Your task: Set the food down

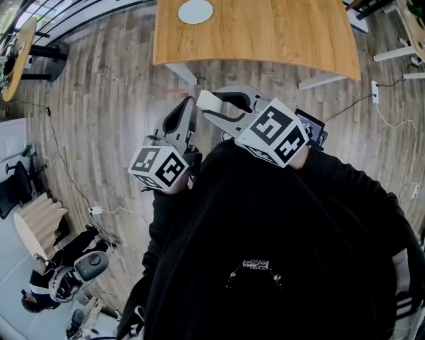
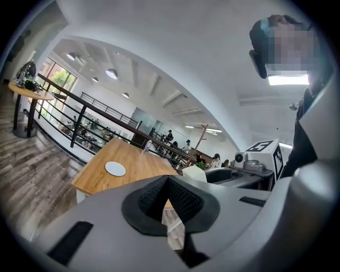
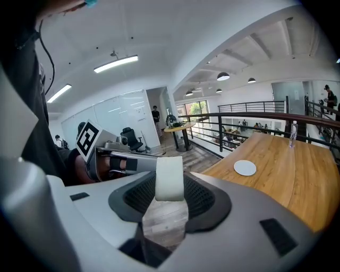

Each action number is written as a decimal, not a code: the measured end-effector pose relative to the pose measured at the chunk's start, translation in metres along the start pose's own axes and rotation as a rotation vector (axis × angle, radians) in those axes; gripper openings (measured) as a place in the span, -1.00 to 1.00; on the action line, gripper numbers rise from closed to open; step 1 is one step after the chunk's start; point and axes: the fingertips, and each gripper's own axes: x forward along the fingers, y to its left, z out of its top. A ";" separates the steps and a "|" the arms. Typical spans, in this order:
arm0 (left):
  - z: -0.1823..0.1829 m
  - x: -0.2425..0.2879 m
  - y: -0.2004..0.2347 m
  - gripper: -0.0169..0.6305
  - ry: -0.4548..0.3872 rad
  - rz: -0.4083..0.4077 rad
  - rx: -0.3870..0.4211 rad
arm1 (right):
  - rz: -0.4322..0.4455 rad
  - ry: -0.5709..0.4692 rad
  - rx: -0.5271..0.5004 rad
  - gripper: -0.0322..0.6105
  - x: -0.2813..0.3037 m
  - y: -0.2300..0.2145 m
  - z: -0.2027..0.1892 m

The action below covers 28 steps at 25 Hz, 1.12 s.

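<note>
The right tool (image 1: pixel 212 103) is pinching the food (image 3: pixel 170 178); the plate (image 3: pixel 245 168) is lying ahead-right of it on the counter (image 3: pixel 289 175). The left tool (image 2: pixel 168 186) is staying out of it, pressed together, empty.

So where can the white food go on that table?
The wooden table is mostly bare: the wide stretch beside the white plate toward the far end, and the near edge. Only the plate and a bottle by the railing take room.

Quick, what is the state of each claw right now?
Left claw: closed, nothing in it.
Right claw: closed on a white food piece.
</note>
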 end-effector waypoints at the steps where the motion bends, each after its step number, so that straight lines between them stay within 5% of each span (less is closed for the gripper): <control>1: 0.000 -0.001 0.005 -0.95 0.001 0.003 -0.006 | 0.004 0.007 0.000 -0.37 0.005 0.000 0.001; 19: 0.018 0.005 0.055 -0.96 -0.004 0.106 -0.040 | 0.107 0.033 -0.020 -0.37 0.055 -0.015 0.024; 28: 0.047 0.057 0.093 -0.96 0.021 0.118 -0.062 | 0.122 0.044 -0.001 -0.37 0.086 -0.076 0.055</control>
